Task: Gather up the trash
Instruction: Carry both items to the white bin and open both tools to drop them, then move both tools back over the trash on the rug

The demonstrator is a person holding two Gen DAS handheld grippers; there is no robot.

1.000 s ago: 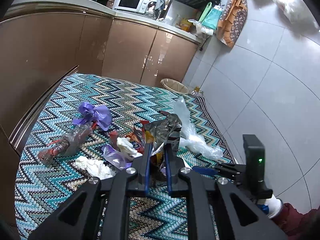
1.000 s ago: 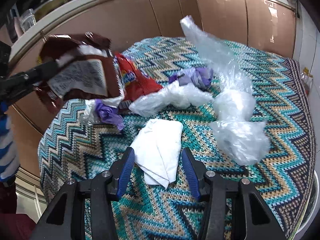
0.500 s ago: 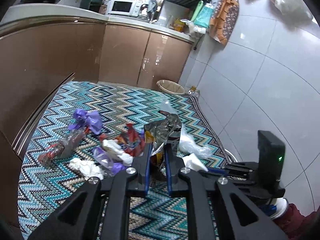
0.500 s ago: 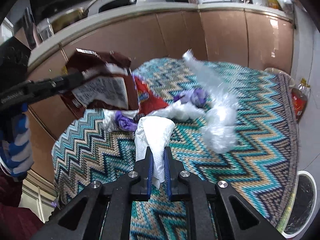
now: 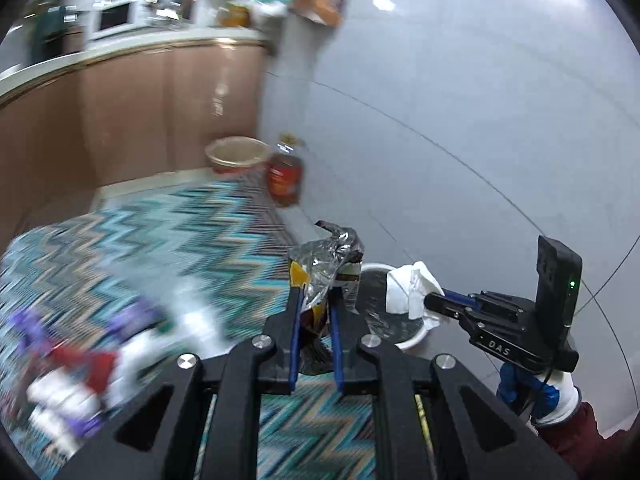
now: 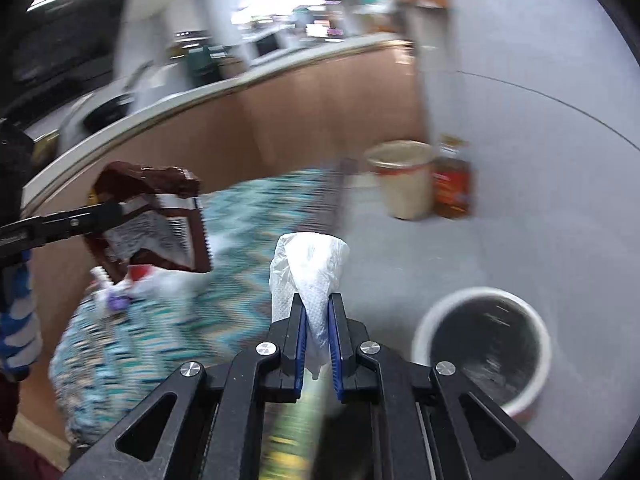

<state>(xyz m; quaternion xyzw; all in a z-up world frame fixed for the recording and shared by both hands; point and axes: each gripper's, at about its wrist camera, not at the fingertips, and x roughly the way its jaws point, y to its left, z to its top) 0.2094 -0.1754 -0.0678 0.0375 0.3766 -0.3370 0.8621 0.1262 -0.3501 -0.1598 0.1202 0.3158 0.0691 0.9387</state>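
Mostly blurred: rug litter [image 5: 76,364]; trash bin [image 6: 486,344] rim cut off.

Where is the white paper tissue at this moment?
The white paper tissue is pinched in the right hand-held gripper, lifted off the rug, left of the white bin in the right wrist view.

The left claw [image 5: 314,300] is clamped on a crumpled snack wrapper [image 5: 326,258], pointing forward and downward. The right claw [image 6: 317,312] is pinched tight on a white tissue [image 6: 308,264], held by a blue-and-white gloved hand [image 5: 536,390] with a dark red sleeve [image 5: 580,432].
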